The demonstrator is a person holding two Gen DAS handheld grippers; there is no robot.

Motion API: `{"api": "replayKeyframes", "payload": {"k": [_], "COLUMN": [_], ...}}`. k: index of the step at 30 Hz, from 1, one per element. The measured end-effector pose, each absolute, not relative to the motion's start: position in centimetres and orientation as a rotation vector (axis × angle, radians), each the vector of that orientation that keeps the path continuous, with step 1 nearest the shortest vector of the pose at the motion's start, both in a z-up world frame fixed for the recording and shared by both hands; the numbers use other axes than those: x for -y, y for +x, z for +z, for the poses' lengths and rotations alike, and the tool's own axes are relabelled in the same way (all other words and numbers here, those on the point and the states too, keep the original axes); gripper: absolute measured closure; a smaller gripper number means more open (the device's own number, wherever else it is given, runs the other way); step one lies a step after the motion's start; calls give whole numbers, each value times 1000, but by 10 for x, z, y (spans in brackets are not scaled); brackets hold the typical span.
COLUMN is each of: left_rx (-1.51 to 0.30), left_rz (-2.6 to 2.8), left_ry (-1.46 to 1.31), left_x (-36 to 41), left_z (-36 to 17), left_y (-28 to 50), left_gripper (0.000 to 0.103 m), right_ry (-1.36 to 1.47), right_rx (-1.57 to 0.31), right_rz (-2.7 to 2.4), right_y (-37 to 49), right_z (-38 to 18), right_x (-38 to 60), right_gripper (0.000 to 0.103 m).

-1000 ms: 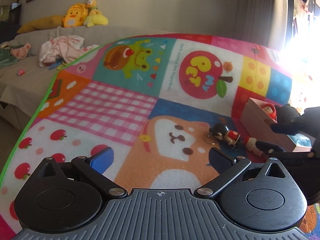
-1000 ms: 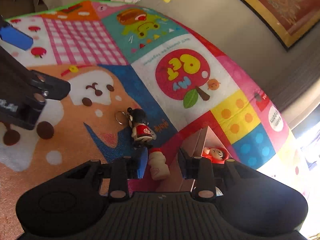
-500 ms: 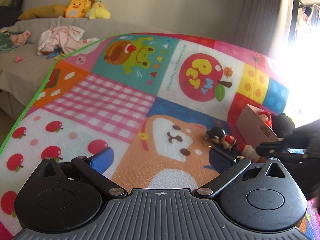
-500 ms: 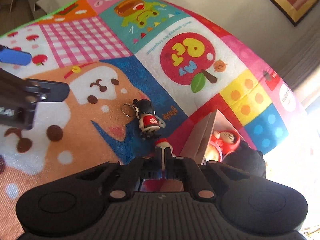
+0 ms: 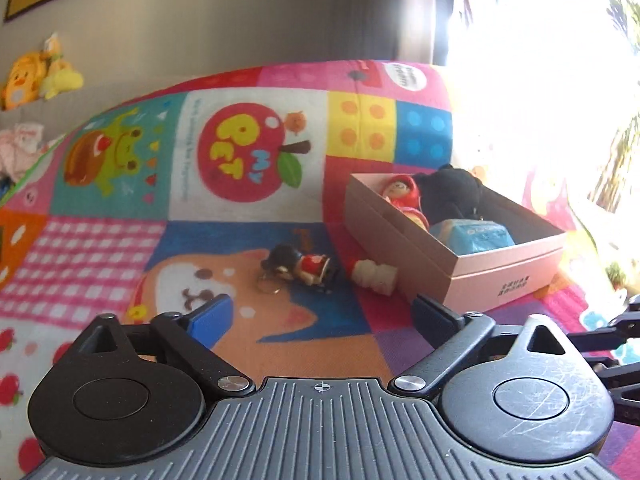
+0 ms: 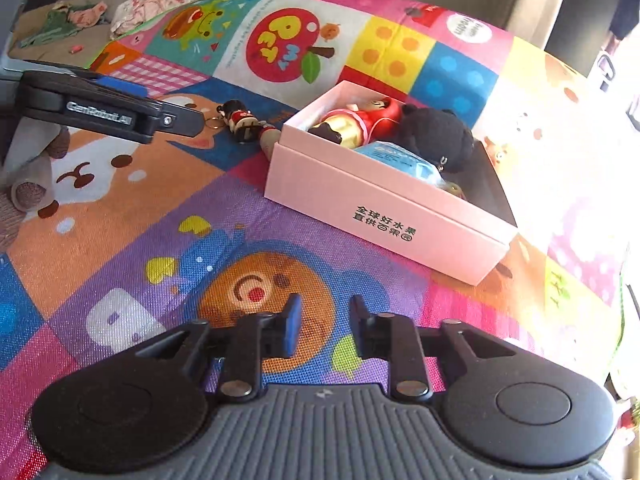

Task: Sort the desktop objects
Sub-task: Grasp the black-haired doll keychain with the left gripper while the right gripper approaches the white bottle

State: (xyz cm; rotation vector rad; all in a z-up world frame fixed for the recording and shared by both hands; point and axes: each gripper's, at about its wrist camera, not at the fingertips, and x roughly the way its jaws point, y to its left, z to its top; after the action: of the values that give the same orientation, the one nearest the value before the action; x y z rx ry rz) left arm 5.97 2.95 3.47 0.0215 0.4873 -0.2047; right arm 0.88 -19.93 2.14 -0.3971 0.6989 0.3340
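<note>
Bare mat (image 6: 168,216) fills the lower left of the right view; the box (image 6: 384,208) blocks centre right, with keychain (image 5: 300,266) and bottle (image 5: 374,274) at its left wall.

Two figurines (image 5: 304,266) beside box (image 5: 440,264) (pink)

From my left wrist feed, daylight floods in from the window (image 5: 540,60) at upper right, blowing that corner to pure white and washing out the mat (image 5: 248,236) beneath it. The right wrist view glares at its right edge too (less severely). Both fisheyes bend the edges; the mat's far prints look slightly soft.
</note>
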Motion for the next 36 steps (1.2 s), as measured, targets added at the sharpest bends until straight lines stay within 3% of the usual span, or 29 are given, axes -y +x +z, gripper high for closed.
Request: {"api": "replayKeyframes", "payload": {"k": [1, 2, 4, 9, 11, 13, 14, 21, 28, 30, 33, 36], "left_rx": [-497, -512, -530, -578, -624, -636, -639, -632, -619, -591, -560, -538], "left_rz": [-203, -203, -206, -175, -178, -187, -185, -171, -186, -121, -57, -56], "left_ry": [56, 73, 82, 161, 151, 107, 102, 91, 45, 42, -17, -91], "left_x": [-25, -23, -22, -16, -15, -18, -18, -32, -64, -75, -91, -102], "left_z": [34, 34, 31, 14, 9, 8, 8, 13, 28, 30, 28, 29], "left_y": [68, 78, 97, 148, 164, 171, 172, 150, 79, 60, 45, 39], "left_gripper": [28, 26, 4, 4, 4, 23, 27, 27, 27, 26, 9, 8], "right_ry": [-376, -361, -338, -308, -305, -302, -301, -333, -424, -448, -431, -427], "right_rx": [-687, -675, -656, -633, -625, -621, -623, -613, -512, -483, -522, -543], "right_rz": [334, 337, 347, 367, 376, 380, 382, 405, 465, 467, 448, 378], "right_y": [6, 3, -1, -6, -7, -6, -5, 6, 16, 24, 47, 68], "right_z": [21, 21, 22, 27, 29, 31, 31, 37, 61, 67, 68, 57], "right_x": [203, 207, 211, 216, 216, 216, 215, 197, 154, 136, 108, 79], "right_gripper": [58, 51, 45, 31, 29, 28, 28, 28, 28, 42, 68, 73]}}
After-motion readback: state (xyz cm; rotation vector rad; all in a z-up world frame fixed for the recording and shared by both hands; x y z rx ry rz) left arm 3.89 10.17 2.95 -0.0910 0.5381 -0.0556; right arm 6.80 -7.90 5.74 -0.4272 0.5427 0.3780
